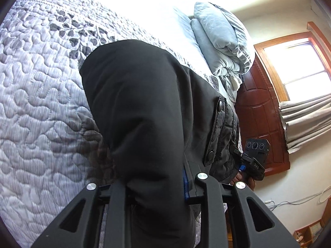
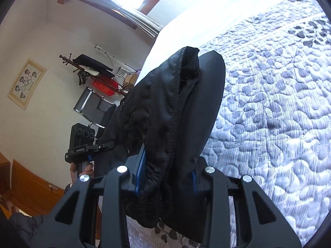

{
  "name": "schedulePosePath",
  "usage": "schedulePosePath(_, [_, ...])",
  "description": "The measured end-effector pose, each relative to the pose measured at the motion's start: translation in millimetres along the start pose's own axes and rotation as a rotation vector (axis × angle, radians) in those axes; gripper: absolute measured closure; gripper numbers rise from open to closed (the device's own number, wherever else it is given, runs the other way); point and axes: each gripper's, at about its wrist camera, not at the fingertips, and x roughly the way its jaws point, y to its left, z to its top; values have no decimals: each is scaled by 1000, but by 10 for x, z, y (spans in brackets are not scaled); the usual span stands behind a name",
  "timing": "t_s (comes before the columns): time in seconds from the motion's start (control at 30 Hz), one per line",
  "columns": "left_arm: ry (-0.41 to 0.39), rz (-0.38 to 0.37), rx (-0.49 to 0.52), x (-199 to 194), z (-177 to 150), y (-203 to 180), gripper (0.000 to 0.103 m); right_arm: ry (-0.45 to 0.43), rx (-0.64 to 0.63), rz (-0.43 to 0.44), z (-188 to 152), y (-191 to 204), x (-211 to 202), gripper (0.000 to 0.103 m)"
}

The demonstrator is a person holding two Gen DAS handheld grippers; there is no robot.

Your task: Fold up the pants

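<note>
The black pants (image 1: 144, 111) hang lifted over the quilted bed, with the elastic waistband and a snap pocket flap (image 1: 219, 132) toward the right of the left wrist view. My left gripper (image 1: 159, 184) is shut on a fold of the pants cloth, which drapes over its fingers. My right gripper (image 2: 167, 175) is shut on the bunched waistband of the pants (image 2: 175, 107), which hides its fingertips. Each gripper shows in the other's view: the right one (image 1: 255, 159) at the pants' right edge, the left one (image 2: 82, 142) at their left edge.
A grey-and-white quilted bedspread (image 1: 41, 103) covers the bed under the pants. Folded grey duvets (image 1: 223, 39) lie at the head by a dark wooden headboard (image 1: 260, 115). A window with curtains (image 1: 300, 66), a coat rack and chair (image 2: 93, 86) stand beside the bed.
</note>
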Motion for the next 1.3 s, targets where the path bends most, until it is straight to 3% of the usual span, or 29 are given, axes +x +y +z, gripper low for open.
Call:
schedulePosePath(0.93, [-36,-37,-27,248,-36,407,57,-21,133,91,-105,-755,-120,64])
schedulePosePath(1.17, [-50,-20,-54,297,-54,492,39,-39,184,124,-182,-883,-137,51])
schedulePosePath(1.3, [-66,0,-68,243,-68,502,37,-44,174,103,-193,-848,-185,42])
